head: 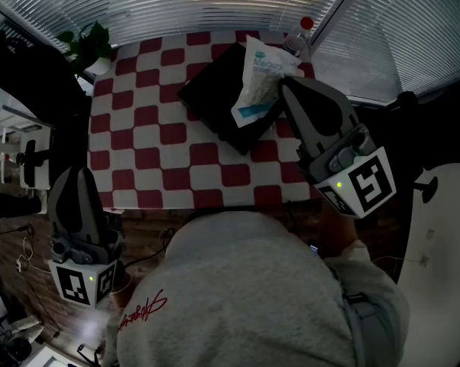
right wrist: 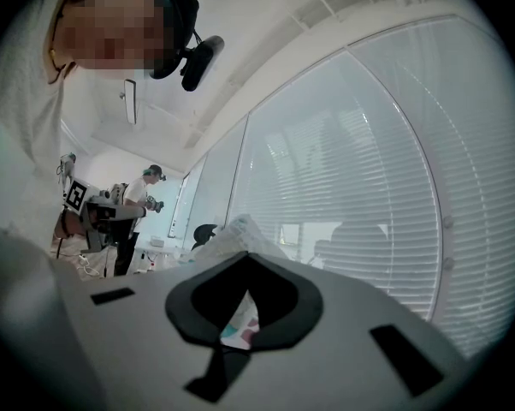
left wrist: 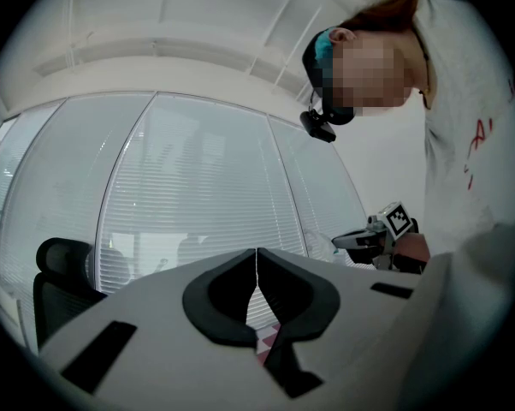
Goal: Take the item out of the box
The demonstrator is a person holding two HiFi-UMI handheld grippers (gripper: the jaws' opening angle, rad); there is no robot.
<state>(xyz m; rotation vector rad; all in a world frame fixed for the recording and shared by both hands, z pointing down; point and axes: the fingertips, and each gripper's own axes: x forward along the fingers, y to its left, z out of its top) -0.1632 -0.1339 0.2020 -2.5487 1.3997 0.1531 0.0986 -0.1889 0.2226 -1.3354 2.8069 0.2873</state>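
- The desk, under a red-and-white checked cloth, carries everything. Its far edge lies close to the window blinds, so there is little spare room behind the work.
- The black box lies flat near the far right of the desk, turned at an angle. It looks light. If the item drags on it, the box could probably slide or lift with it.
- The item, a white packet with teal print, stands tilted above the right part of the box, its lower end over the box. I cannot tell whether that end touches the box.
- The right hand-held gripper is closed on the packet's right edge, and the film shows between its pads in the right gripper view. The grip sits at the edge of a slack, smooth pouch. A quick pull could likely let it slip out and drop back.
- The left hand-held gripper is closed on nothing, near the desk's front left corner. It is well apart from the box, so it cannot steady it.
- A red-capped bottle stands just behind the packet. A wide swing of the pouch might knock it over.
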